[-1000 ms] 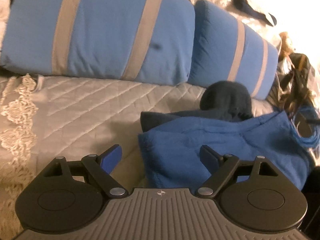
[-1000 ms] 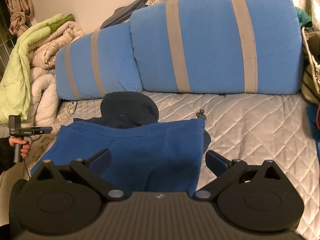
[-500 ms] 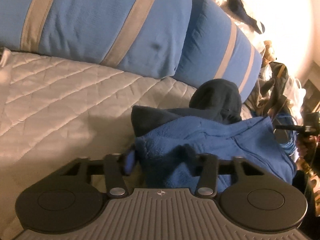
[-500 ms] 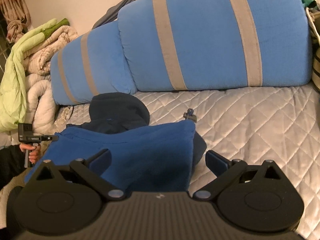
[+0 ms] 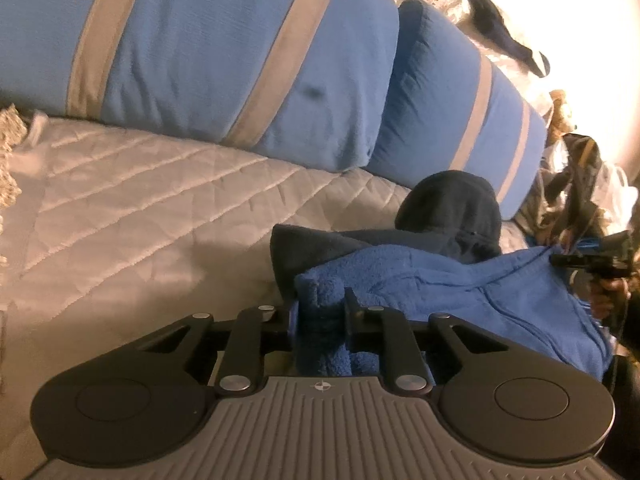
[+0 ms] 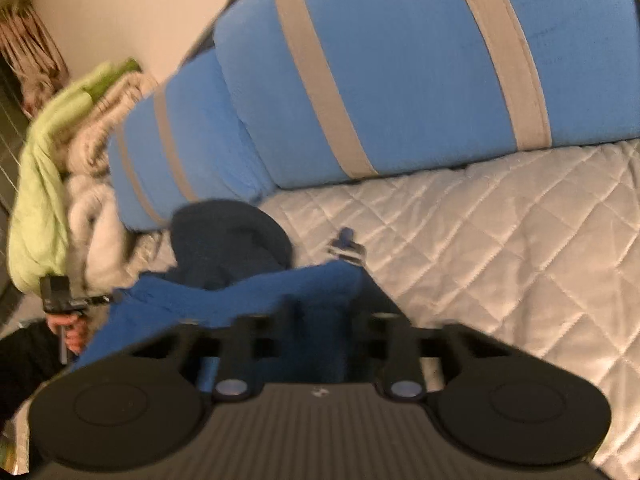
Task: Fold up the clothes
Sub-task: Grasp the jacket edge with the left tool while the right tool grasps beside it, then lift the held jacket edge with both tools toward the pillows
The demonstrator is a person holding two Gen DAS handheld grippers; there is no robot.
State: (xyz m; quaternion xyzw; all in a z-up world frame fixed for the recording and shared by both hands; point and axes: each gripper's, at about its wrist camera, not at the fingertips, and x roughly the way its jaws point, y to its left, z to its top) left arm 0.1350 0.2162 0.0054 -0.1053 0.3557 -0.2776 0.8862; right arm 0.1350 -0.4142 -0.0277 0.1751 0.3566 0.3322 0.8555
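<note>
A bed covered with a pale quilted bedspread [image 5: 152, 200] fills the scene. Two blue cushions with grey stripes [image 6: 420, 68] lean along its far side. At one end, rolled cream and green bedding [image 6: 52, 152] is piled against a plain cream wall [image 6: 132, 12]. At the other end lies a dark heap of clutter [image 5: 576, 184], with glaring warm light washing out the wall behind

The fleece top [image 5: 460, 280] is bright blue, and its hood [image 5: 452, 204] is dark navy. The bed cover [image 5: 160, 208] is pale cream with a diamond stitch pattern. Both pillows [image 6: 400, 72] along its back edge are blue with grey stripes. One blanket [image 6: 44, 184] is light green — another is off-white.
</note>
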